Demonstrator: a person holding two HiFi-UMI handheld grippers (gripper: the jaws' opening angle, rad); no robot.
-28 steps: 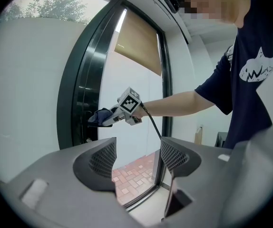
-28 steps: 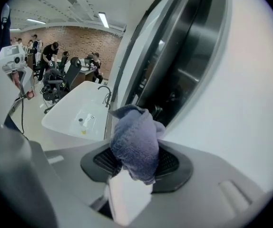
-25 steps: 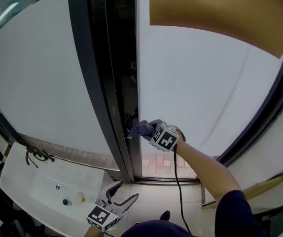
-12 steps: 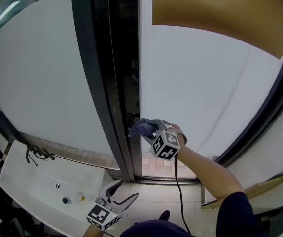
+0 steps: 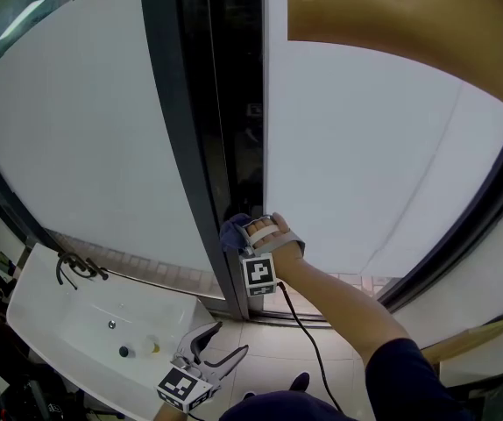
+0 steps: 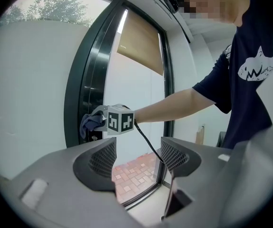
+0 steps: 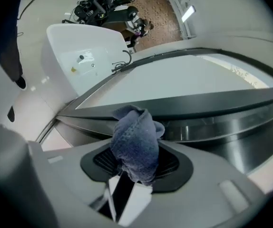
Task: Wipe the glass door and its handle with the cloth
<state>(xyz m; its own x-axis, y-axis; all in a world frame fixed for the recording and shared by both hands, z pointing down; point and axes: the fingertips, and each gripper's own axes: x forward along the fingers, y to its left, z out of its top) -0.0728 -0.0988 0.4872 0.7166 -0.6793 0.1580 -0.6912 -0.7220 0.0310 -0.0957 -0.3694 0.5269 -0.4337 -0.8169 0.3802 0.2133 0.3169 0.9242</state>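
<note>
My right gripper [image 5: 239, 234] is shut on a bunched blue-grey cloth [image 5: 233, 230] and presses it against the dark vertical door frame [image 5: 201, 147], low down beside the frosted glass door [image 5: 365, 156]. In the right gripper view the cloth [image 7: 136, 140] bulges out from between the jaws of the right gripper [image 7: 136, 159], right against the dark frame [image 7: 208, 109]. The cloth hides the handle. My left gripper [image 5: 227, 340] hangs low and open, holding nothing. The left gripper view looks past the open left gripper [image 6: 137, 156] at the cloth [image 6: 91, 122] on the frame.
A white sink [image 5: 76, 318] with a dark tap [image 5: 74, 268] stands at the lower left, close to my left gripper. A brown blind [image 5: 409, 24] covers the top of the glass. A red brick floor [image 6: 139, 167] shows outside through the clear strip at the door's foot.
My right gripper has turned at the wrist and shifted down and in against the frame with the cloth. The left gripper has stayed where it was.
</note>
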